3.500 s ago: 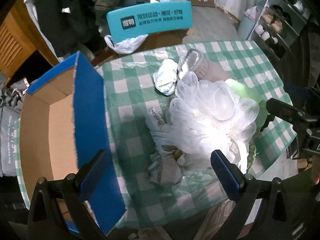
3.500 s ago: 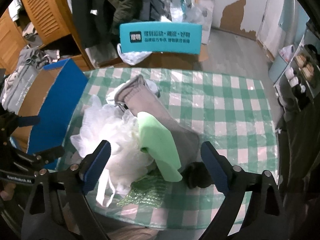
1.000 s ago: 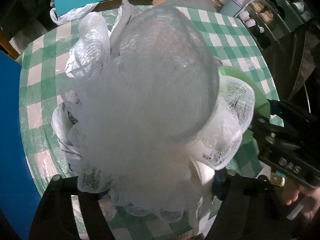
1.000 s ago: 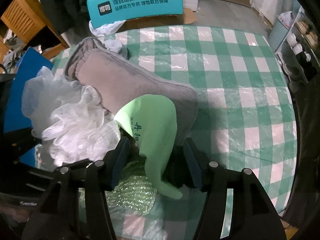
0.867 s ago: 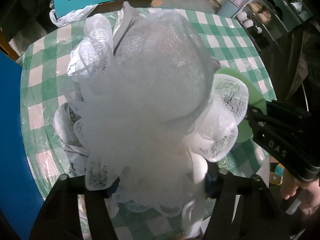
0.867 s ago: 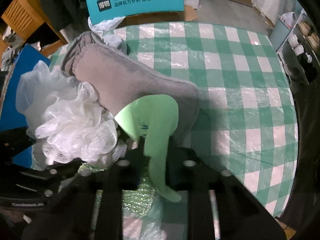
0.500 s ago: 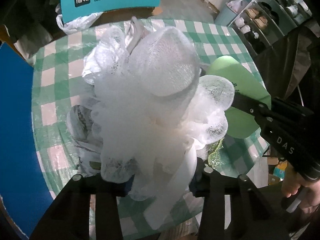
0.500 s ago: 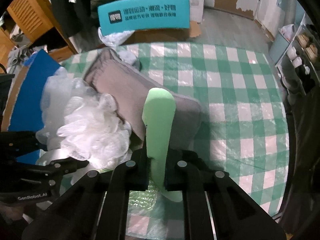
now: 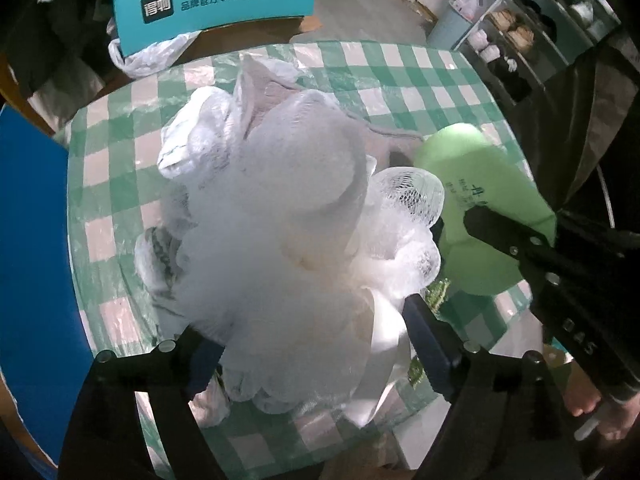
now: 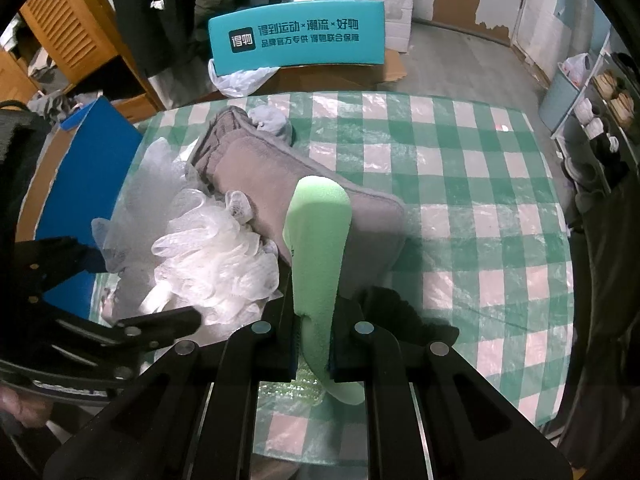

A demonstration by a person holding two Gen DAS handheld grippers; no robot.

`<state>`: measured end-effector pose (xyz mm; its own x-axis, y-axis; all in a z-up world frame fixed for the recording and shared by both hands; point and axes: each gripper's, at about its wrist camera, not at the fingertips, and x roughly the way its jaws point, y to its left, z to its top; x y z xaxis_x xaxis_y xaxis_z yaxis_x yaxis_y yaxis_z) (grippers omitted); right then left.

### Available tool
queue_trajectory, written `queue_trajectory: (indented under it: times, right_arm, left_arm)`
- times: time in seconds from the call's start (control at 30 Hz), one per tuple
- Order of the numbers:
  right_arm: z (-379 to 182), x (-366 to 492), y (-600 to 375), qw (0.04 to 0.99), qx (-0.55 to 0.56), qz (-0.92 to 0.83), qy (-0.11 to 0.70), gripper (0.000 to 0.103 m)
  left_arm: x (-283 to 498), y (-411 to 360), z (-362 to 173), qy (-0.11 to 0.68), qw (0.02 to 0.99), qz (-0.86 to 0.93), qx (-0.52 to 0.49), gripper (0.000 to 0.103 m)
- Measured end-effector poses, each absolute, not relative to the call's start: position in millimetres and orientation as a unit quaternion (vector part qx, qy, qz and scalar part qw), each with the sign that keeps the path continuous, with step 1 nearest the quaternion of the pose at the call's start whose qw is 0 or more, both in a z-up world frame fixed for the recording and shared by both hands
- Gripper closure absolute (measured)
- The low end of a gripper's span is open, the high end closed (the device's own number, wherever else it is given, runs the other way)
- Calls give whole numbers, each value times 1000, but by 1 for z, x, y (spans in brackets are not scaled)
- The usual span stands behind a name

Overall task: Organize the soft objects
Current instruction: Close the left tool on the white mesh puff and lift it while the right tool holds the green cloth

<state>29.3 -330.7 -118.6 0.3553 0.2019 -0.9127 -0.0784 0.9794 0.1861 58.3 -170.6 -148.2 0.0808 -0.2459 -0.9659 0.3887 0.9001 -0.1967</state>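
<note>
My left gripper [image 9: 308,344] is shut on a white mesh bath pouf [image 9: 288,232], lifted above the green checked tablecloth [image 9: 420,64]; the pouf fills the left wrist view and also shows in the right wrist view [image 10: 212,256]. My right gripper [image 10: 314,340] is shut on a light green sponge [image 10: 318,240], held upright; the sponge also shows in the left wrist view [image 9: 480,208]. A folded grey towel [image 10: 280,176] lies on the table beyond both. A blue-sided cardboard box [image 10: 80,176] stands at the left.
A grey sock bundle [image 10: 272,122] lies behind the towel. A dark soft item [image 10: 400,320] and green bubble wrap [image 10: 288,392] lie near my right gripper. A teal chair back [image 10: 296,36] stands beyond the table. Shoe shelves [image 10: 600,112] are at the right.
Both grippers closed, the left on the pouf and the right on the green sponge. Both have lifted their objects off the pile, and the sponge now stands upright.
</note>
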Motion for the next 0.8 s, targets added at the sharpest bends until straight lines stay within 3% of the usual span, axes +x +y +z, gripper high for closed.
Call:
queue_trajectory:
  times: [0.27,0.57,0.8]
  right_arm:
    - [-123,29,-340,818,65,81,565,93]
    - [-129,31,-344,813,68,81,573,93]
    - [-129,32,-342,815,62,75,571,93]
  left_arm:
    - [68,-185,-179,657,720,-205,88,1]
    - [74,-189,-205,672,703,-217,87,0]
    - [69,-179,-198,658,710,-235,87,37]
